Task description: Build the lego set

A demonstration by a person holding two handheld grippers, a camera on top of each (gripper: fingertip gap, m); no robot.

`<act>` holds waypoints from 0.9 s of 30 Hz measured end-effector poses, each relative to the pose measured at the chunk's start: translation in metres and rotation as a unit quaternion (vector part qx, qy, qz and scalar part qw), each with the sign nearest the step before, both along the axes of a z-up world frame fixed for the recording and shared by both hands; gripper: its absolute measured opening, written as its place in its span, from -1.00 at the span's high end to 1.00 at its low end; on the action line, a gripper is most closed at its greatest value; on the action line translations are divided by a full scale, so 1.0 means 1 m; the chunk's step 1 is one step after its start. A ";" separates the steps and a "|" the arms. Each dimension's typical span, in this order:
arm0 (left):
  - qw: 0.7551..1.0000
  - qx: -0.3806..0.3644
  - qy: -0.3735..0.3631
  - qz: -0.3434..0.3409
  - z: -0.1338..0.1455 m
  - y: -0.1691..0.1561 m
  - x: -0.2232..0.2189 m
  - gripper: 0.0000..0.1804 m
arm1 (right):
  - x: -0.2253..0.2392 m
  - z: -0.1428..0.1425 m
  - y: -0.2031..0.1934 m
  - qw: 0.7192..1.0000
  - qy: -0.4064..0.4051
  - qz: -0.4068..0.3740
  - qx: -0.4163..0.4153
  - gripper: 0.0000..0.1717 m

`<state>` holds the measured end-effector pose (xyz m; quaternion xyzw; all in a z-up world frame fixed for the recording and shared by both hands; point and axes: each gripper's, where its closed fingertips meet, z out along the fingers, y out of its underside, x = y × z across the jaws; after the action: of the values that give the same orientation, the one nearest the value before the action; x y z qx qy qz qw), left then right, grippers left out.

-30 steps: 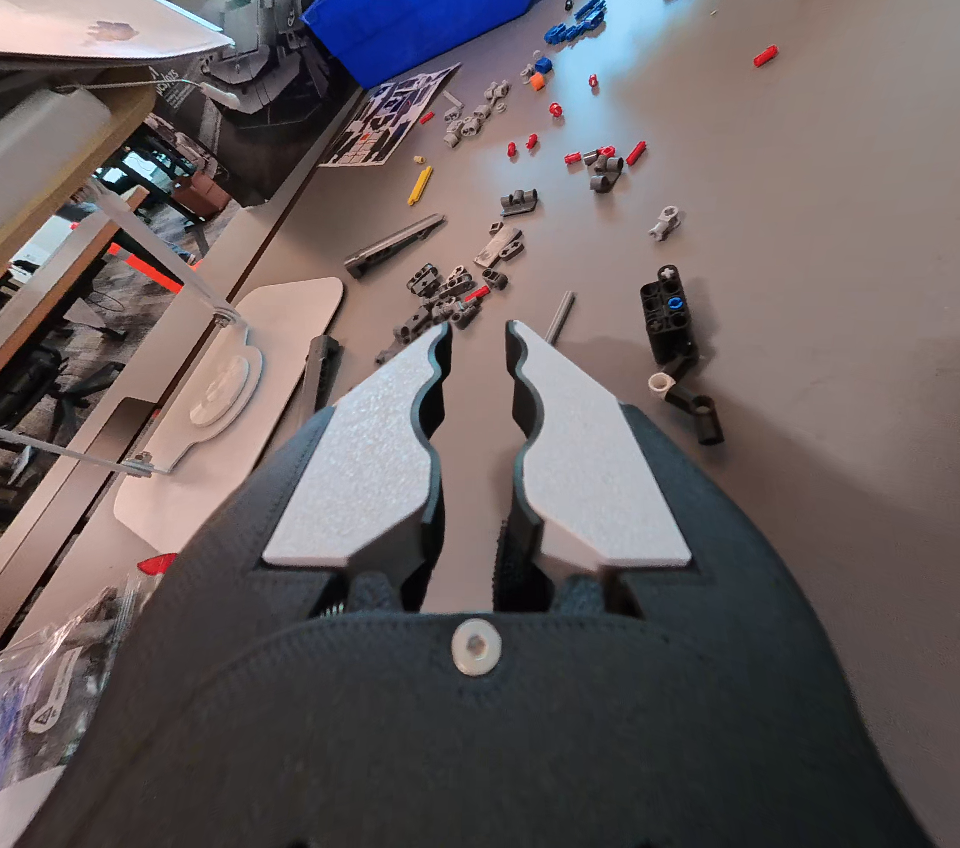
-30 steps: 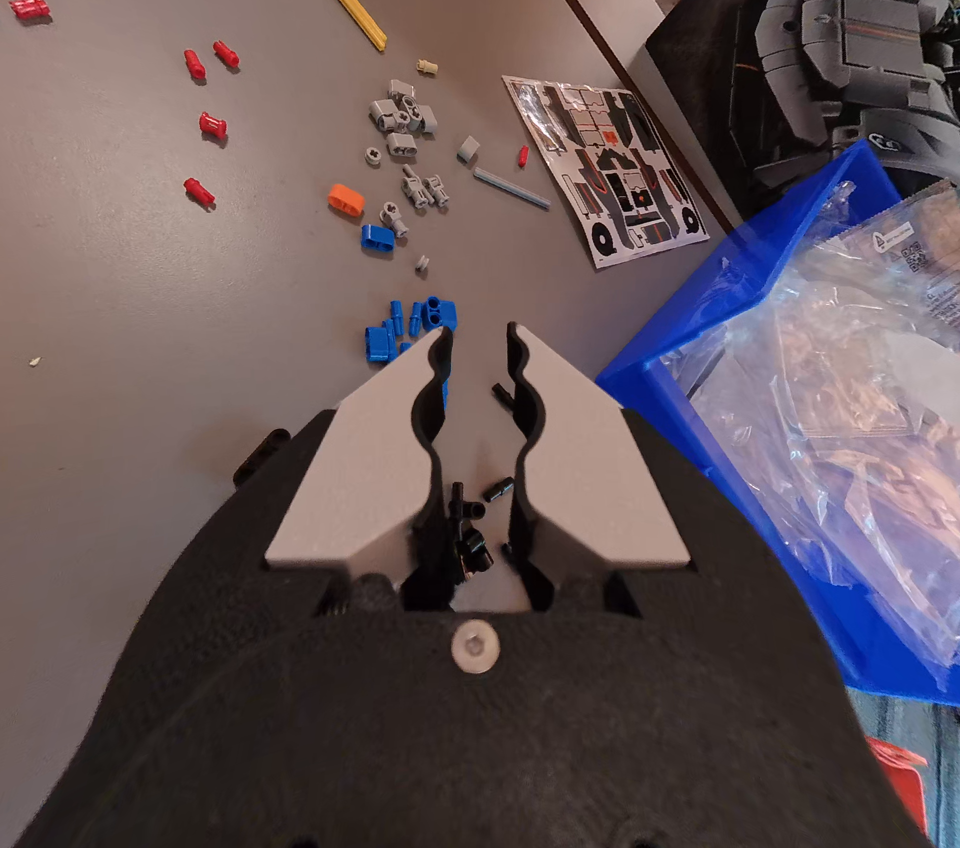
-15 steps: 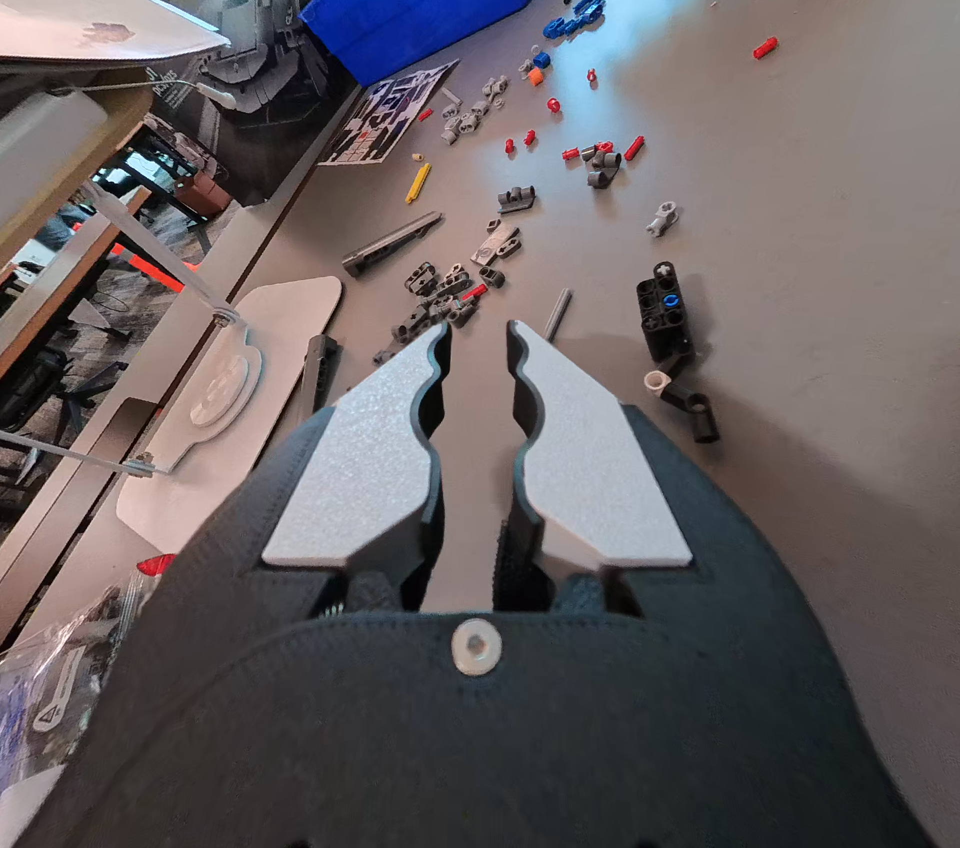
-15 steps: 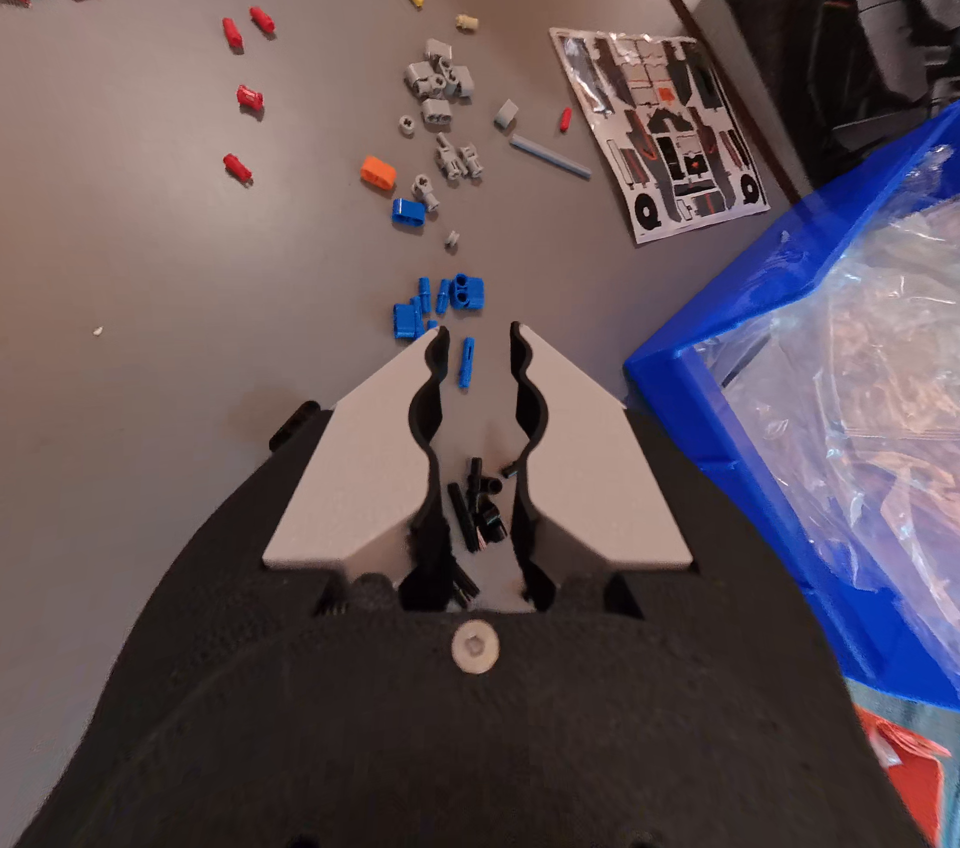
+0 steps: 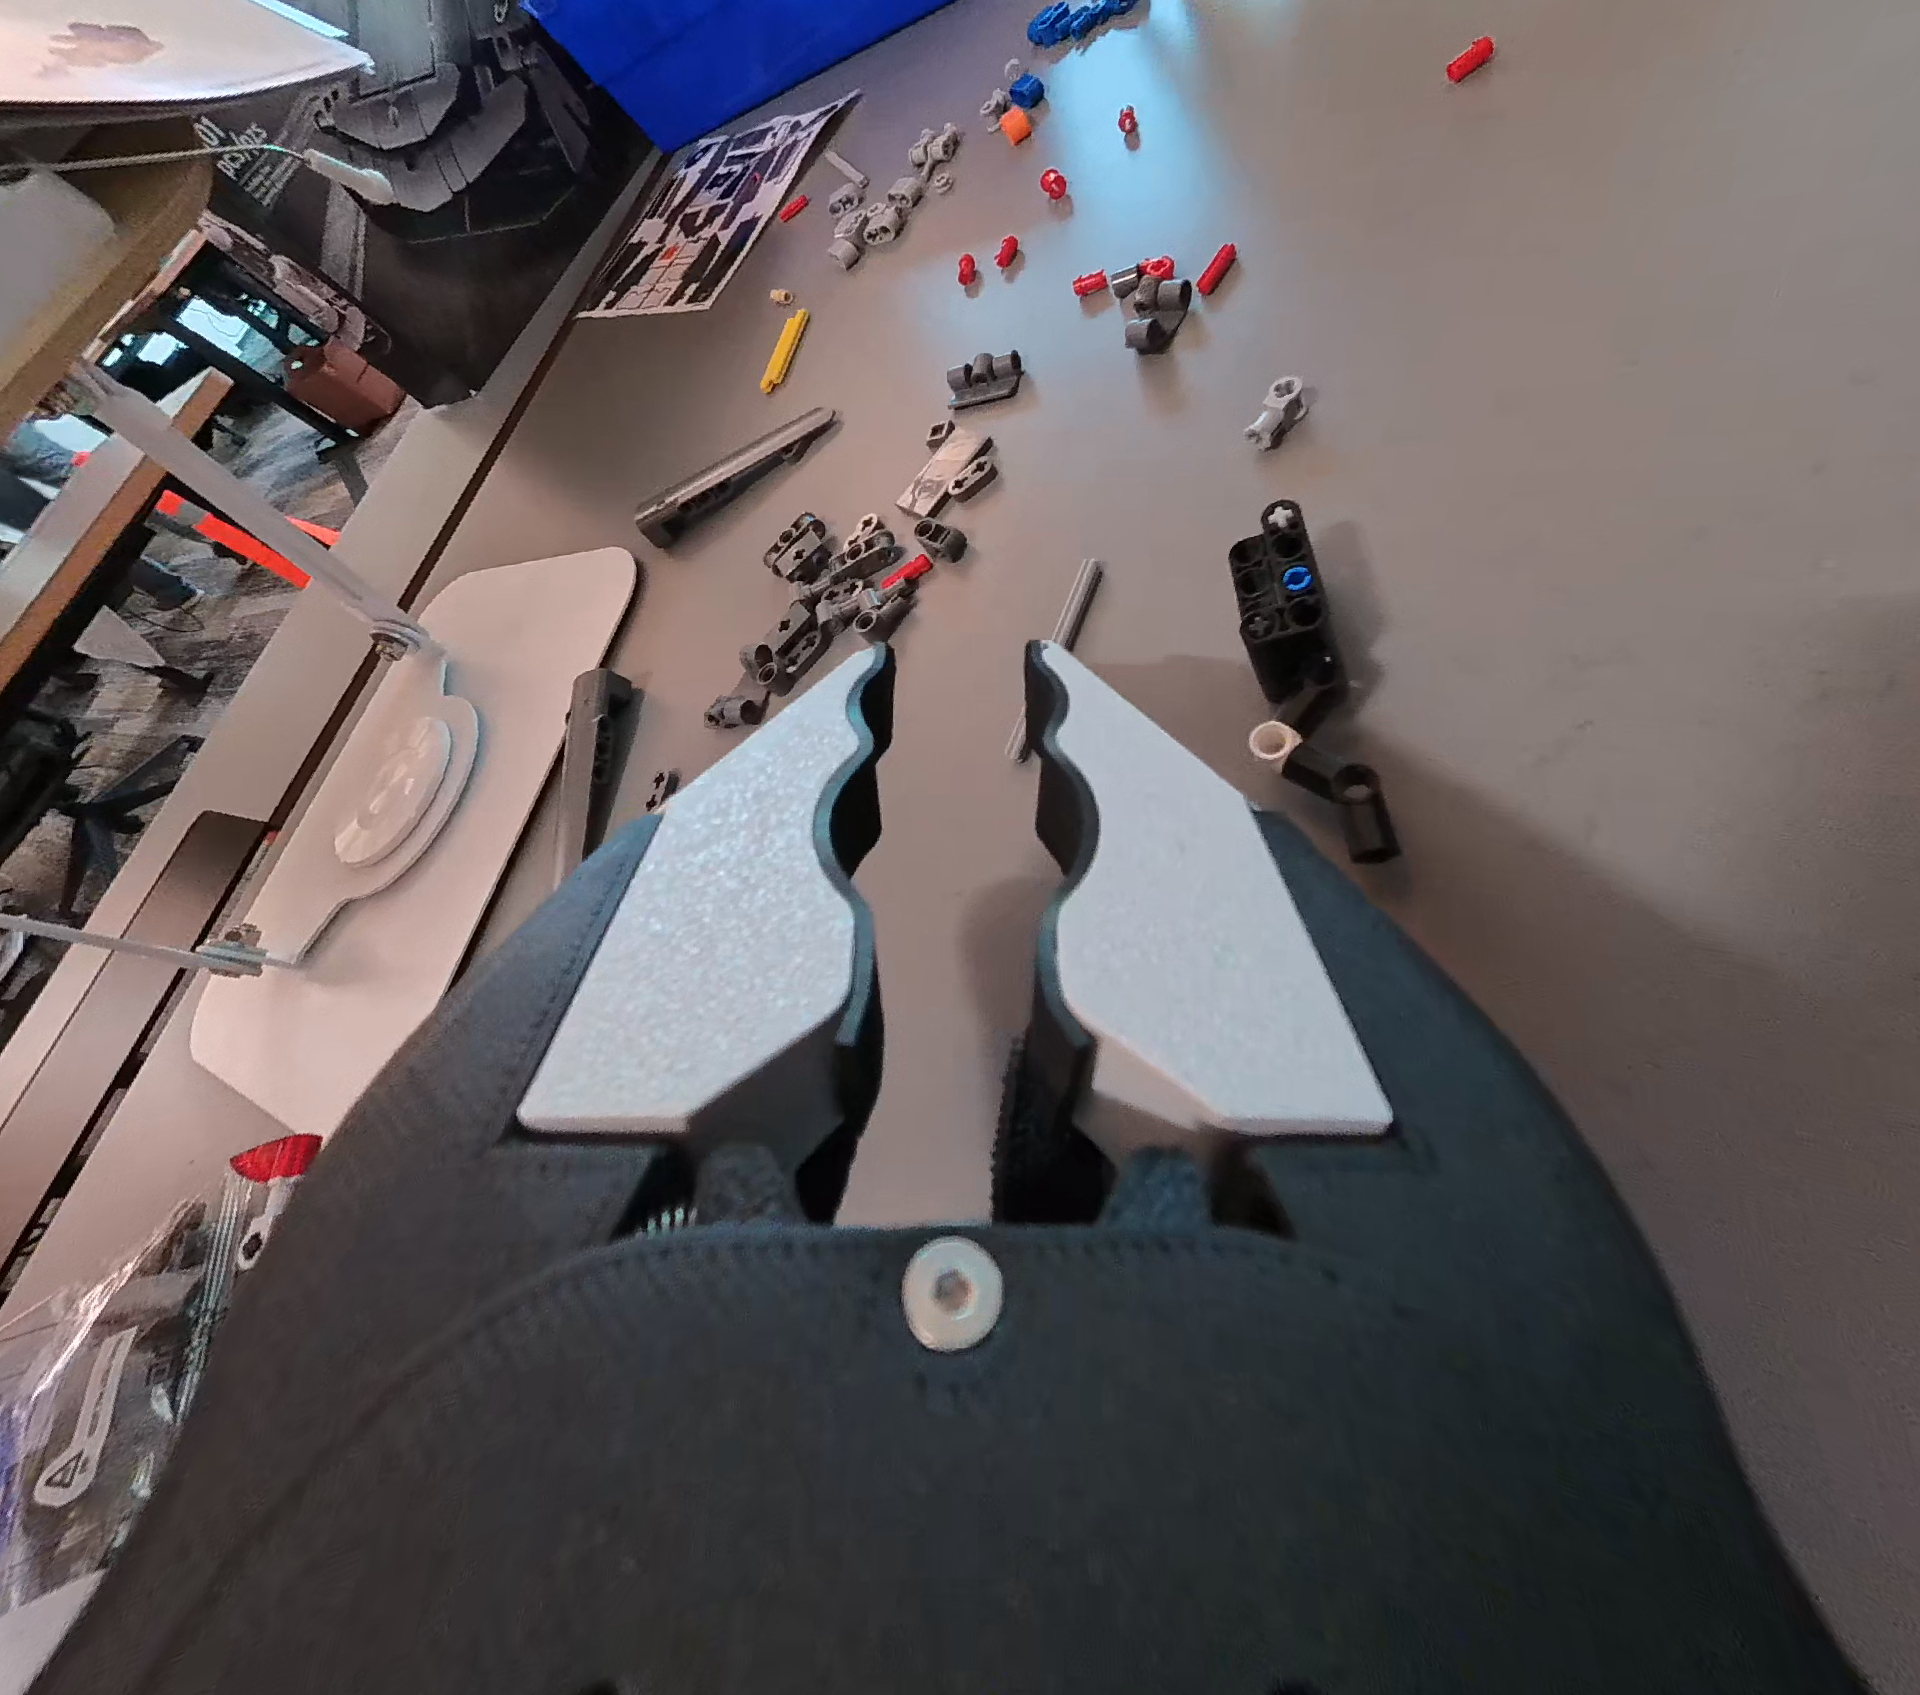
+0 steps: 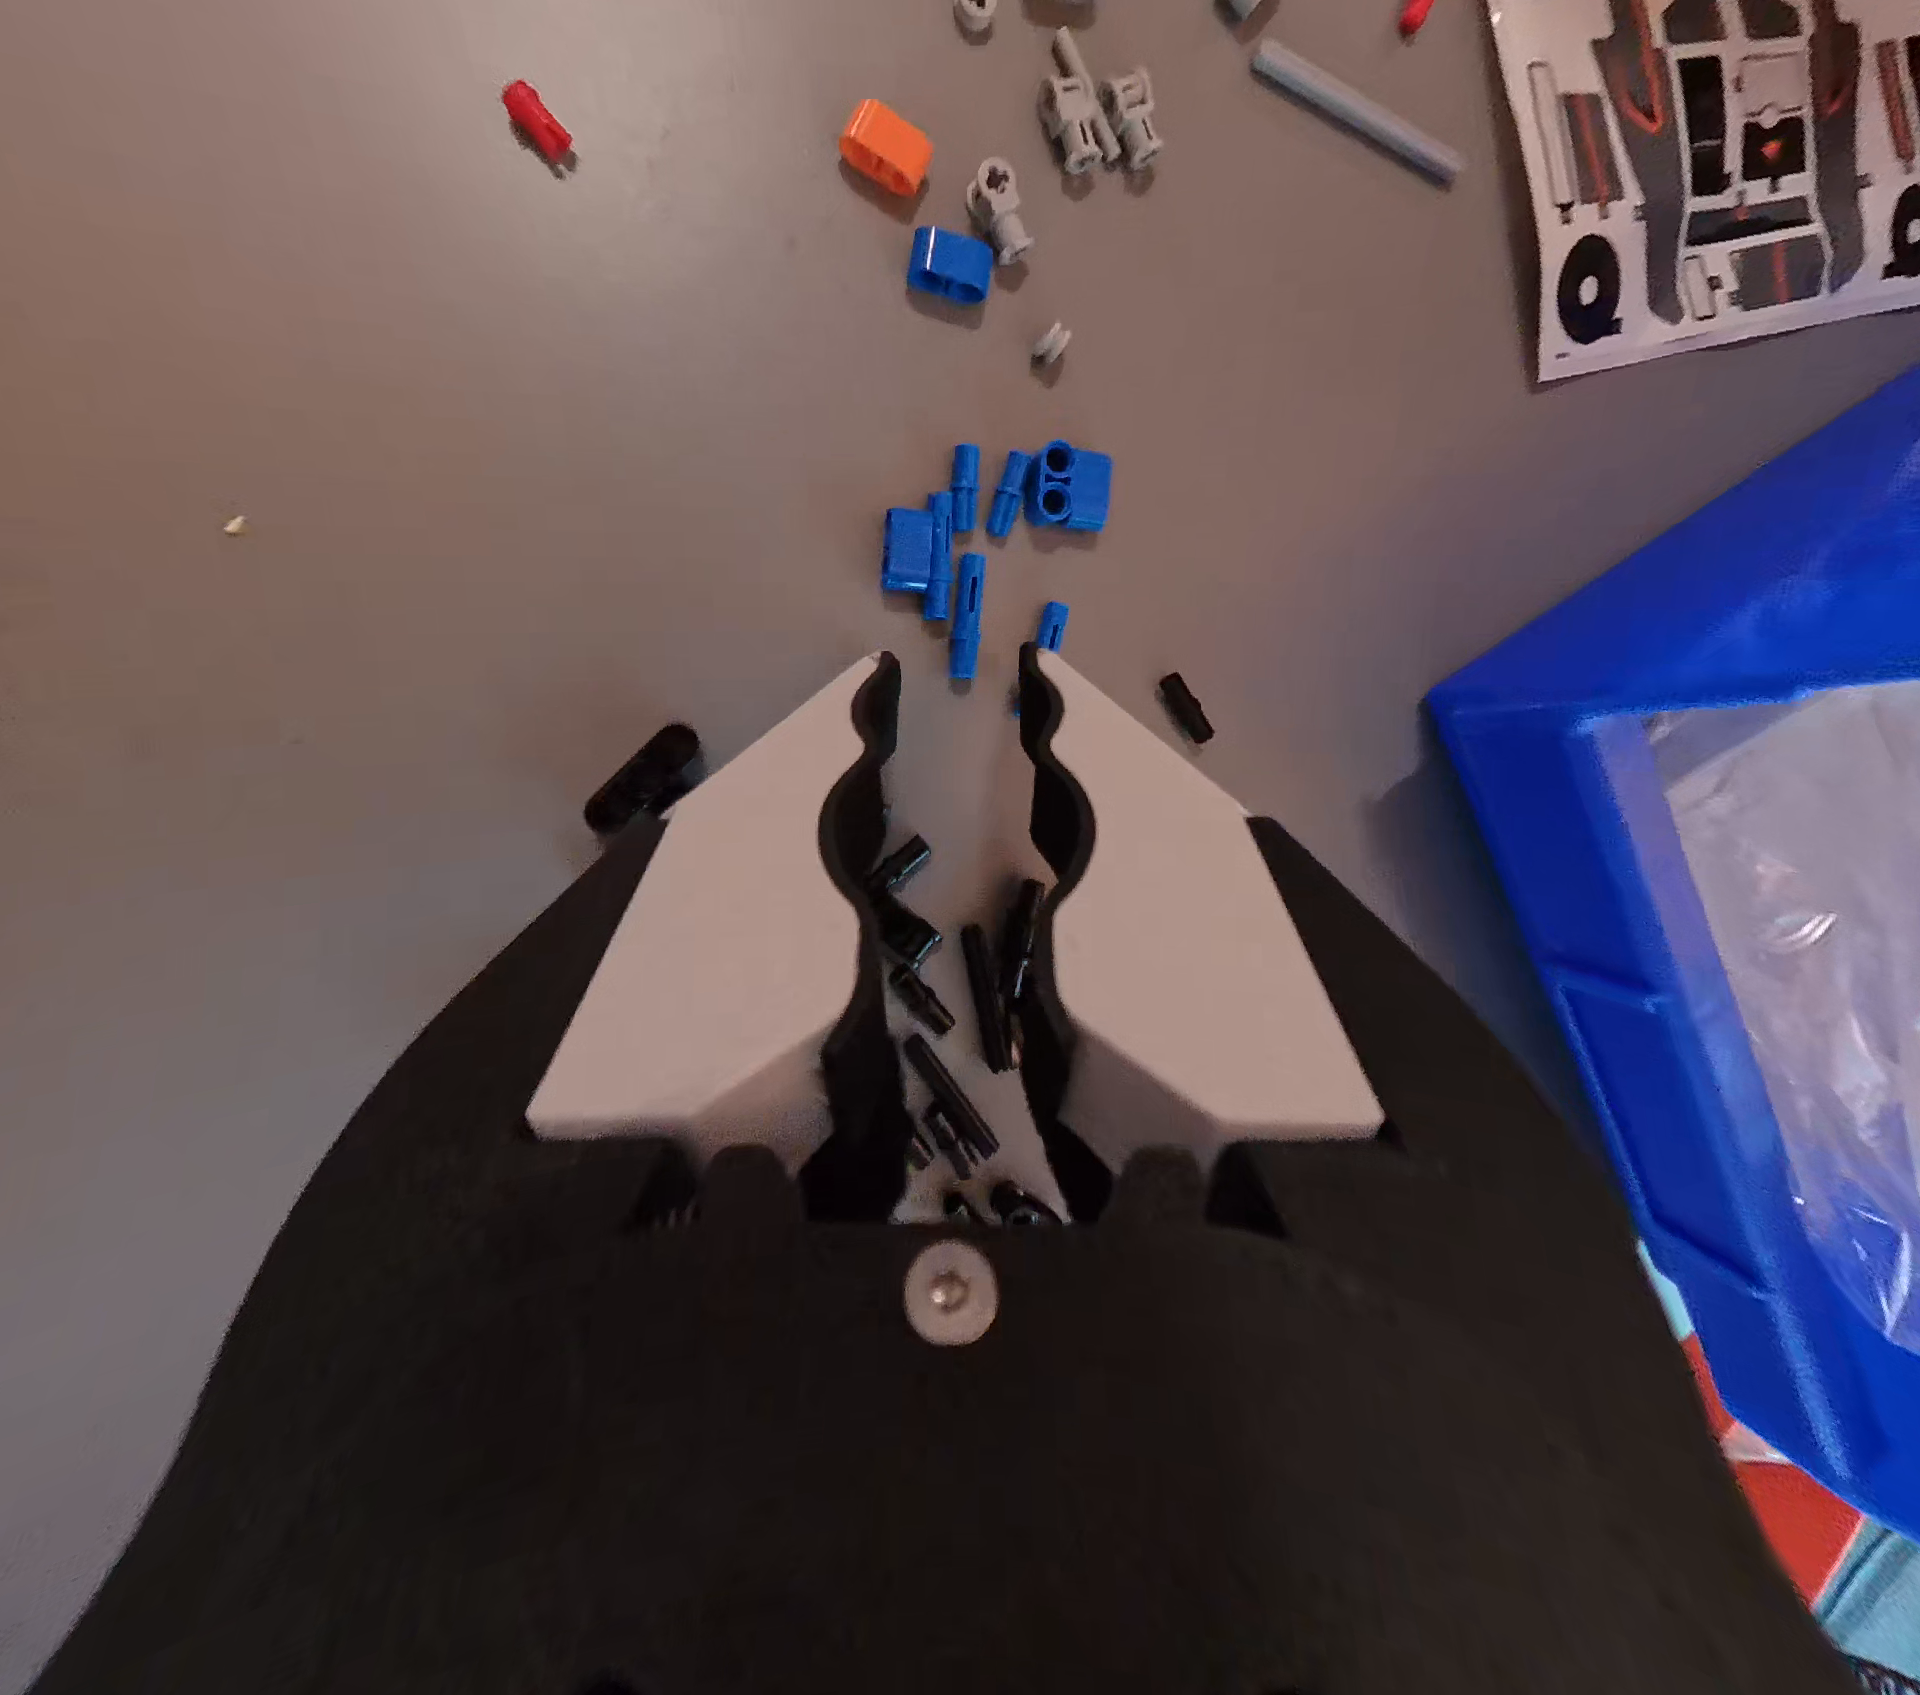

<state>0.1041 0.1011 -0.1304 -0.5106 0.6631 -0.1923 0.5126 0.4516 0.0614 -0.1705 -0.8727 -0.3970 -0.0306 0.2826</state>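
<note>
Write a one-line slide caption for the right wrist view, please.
Open right gripper above small blue plastic pins on a grey table, scattered black plastic pins beneath it, blue plastic bin alongside.

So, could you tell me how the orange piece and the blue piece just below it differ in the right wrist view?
The orange piece is orange and lies slanted, down to the right; the blue piece is blue and lies nearly level. The orange one sits farther from the right gripper, the blue one nearer, beside a small grey connector. Both are short rounded blocks of similar size, lying loose on the grey table.
</note>
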 end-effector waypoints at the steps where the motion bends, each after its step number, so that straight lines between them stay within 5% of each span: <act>1: 1.000 -0.001 0.000 0.000 0.000 0.000 0.000 0.74 | 0.000 -0.002 0.001 1.000 0.003 -0.001 -0.005 0.80; 19: 1.000 0.018 -0.007 0.023 0.016 0.010 0.002 0.71 | -0.002 -0.003 0.008 0.996 0.086 -0.018 -0.031 0.98; 27: 0.996 -0.086 0.007 0.038 0.038 0.010 0.015 0.51 | -0.011 0.026 0.004 0.995 0.093 -0.026 0.036 0.98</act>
<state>0.1187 0.1110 -0.0923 -0.5789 0.6276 -0.2256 0.4691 0.4410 0.0659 -0.1449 -0.8711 -0.3443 0.0293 0.3490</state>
